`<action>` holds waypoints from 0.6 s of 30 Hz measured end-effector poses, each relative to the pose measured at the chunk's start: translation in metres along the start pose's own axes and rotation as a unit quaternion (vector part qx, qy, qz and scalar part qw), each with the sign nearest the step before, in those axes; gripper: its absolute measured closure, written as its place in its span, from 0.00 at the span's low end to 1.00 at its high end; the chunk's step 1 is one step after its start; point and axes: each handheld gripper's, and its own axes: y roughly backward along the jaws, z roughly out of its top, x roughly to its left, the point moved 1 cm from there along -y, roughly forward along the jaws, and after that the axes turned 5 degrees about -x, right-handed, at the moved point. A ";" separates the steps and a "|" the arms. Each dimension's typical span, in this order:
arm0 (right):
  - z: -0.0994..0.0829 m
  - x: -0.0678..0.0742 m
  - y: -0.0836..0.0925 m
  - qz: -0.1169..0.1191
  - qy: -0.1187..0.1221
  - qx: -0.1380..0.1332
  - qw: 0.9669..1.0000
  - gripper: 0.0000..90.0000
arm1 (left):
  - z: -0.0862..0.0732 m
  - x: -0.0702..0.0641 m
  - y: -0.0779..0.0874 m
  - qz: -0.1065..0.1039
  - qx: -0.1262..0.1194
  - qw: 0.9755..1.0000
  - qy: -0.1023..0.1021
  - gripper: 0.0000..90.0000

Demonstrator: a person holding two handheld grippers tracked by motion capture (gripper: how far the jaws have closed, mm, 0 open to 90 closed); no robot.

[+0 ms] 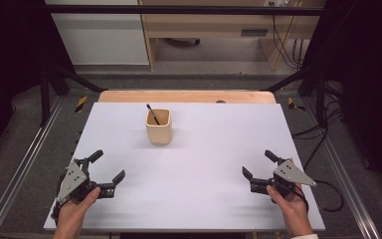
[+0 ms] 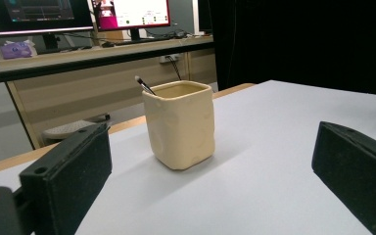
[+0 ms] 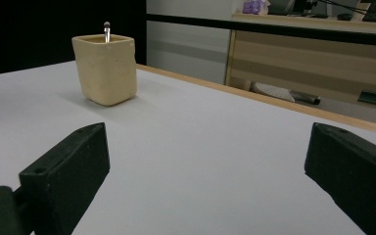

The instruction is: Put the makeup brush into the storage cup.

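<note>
A thin dark brush (image 1: 152, 113) stands in a cream square cup (image 1: 158, 126), and its long axis leans: in the high view the tip points up and toward the cup's far left corner, with the lower end down inside against the cup's middle. In the left gripper view the brush (image 2: 144, 85) shows just its tip above the far left rim of the cup (image 2: 180, 125); in the right gripper view the brush (image 3: 106, 30) pokes up almost straight over the rim of the cup (image 3: 106, 68). There is one brush and one cup, and two grippers. The cup stands upright on the white table (image 1: 199, 164), toward the far edge and a little left of centre — nothing touches it. The left gripper (image 1: 107, 165) sits well nearer than the cup and off to its left, held in the person's left hand (image 1: 74, 209); its jaws are spread wide and hold nothing, and they frame the cup from a distance. The right gripper (image 1: 258, 164) lies well nearer than the cup and off to its right, in the right hand (image 1: 291, 204) — jaws likewise wide apart, empty, over bare table.
</note>
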 end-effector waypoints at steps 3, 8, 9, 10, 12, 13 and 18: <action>0.000 -0.002 0.002 -0.002 0.002 -0.001 1.000 0.04 | -0.001 0.001 0.003 0.001 -0.001 1.000 0.001 0.01; 0.000 -0.006 0.004 -0.005 0.000 -0.004 1.000 0.04 | -0.004 0.002 0.008 0.001 0.001 1.000 0.002 0.01; 0.000 -0.007 0.005 -0.005 0.001 -0.005 1.000 0.04 | -0.005 0.003 0.008 0.001 0.001 1.000 0.002 0.01; 0.000 -0.008 0.005 -0.006 0.002 -0.005 1.000 0.04 | -0.005 0.003 0.009 0.000 0.001 1.000 0.002 0.01; -0.001 -0.009 0.006 -0.007 0.002 -0.005 1.000 0.03 | -0.006 0.002 0.010 -0.002 0.001 1.000 0.002 0.01; -0.001 -0.010 0.006 -0.007 0.002 -0.005 1.000 0.03 | -0.006 0.002 0.011 -0.003 0.002 1.000 0.000 0.01; -0.002 -0.012 0.008 -0.005 0.013 -0.009 1.000 0.03 | -0.005 -0.002 0.013 -0.010 -0.002 1.000 -0.006 0.01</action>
